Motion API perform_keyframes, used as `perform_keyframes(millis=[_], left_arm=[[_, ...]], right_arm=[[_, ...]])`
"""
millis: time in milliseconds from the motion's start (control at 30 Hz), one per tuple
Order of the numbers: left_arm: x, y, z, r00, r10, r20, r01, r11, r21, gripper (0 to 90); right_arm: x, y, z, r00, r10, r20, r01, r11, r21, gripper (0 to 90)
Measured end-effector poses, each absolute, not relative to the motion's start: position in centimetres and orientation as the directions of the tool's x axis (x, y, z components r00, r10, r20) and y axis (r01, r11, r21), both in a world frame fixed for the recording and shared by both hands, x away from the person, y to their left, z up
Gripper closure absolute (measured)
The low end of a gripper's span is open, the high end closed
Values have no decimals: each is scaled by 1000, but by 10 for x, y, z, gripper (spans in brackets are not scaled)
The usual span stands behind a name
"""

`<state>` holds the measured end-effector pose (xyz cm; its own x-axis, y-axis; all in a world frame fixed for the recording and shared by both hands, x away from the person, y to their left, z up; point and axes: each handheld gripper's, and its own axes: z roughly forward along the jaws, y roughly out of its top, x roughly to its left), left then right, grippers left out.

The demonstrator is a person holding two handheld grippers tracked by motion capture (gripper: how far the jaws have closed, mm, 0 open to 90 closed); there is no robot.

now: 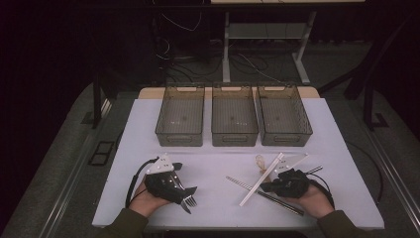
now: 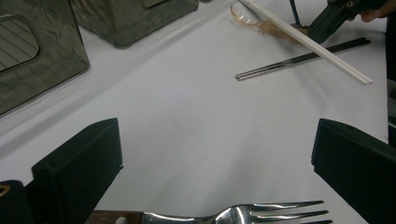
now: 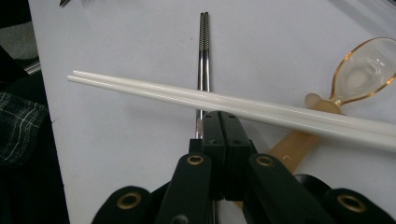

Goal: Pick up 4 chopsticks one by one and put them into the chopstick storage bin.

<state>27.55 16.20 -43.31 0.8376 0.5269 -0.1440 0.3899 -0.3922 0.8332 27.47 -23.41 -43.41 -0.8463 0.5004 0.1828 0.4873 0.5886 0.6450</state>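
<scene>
White chopsticks [image 3: 233, 108] lie crossed over the steel chopsticks [image 3: 203, 56], beside the spoon [image 3: 359, 74], awaiting sorting into bins [image 1: 233, 116]. Right gripper [image 3: 219, 122]: jaws pressed together at that crossing, apparently pinching nothing. Left gripper [image 2: 215, 158]: jaws wide apart just above the fork [image 2: 243, 214], seemingly poised to grasp it.

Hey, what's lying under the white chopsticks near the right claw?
Under the white chopsticks lie the metal chopsticks, crossing beneath them, and the handle of a clear amber spoon. The right claw covers the crossing, so contact there is hidden.
</scene>
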Motion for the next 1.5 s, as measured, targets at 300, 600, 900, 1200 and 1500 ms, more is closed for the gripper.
perform_keyframes(millis=[300, 600, 900, 1200, 1500], left_arm=[[275, 162, -433, 839, 525, -143, 387, -393, 834, 2], [275, 162, -433, 839, 525, -142, 387, -393, 834, 2], [275, 162, -433, 839, 525, -143, 388, -393, 833, 2], [275, 162, -433, 840, 524, -144, 388, -393, 834, 3], [275, 162, -433, 839, 523, -146, 389, -392, 833, 2]], right_arm=[[277, -230, -435, -848, 498, 180, 485, 595, 641, 900], [280, -227, -436, -849, 499, 173, 482, 600, 639, 900], [283, -224, -437, -848, 503, 168, 482, 601, 638, 900], [287, -222, -438, -845, 510, 163, 485, 599, 637, 900], [292, -221, -439, -841, 516, 163, 489, 596, 636, 900]])
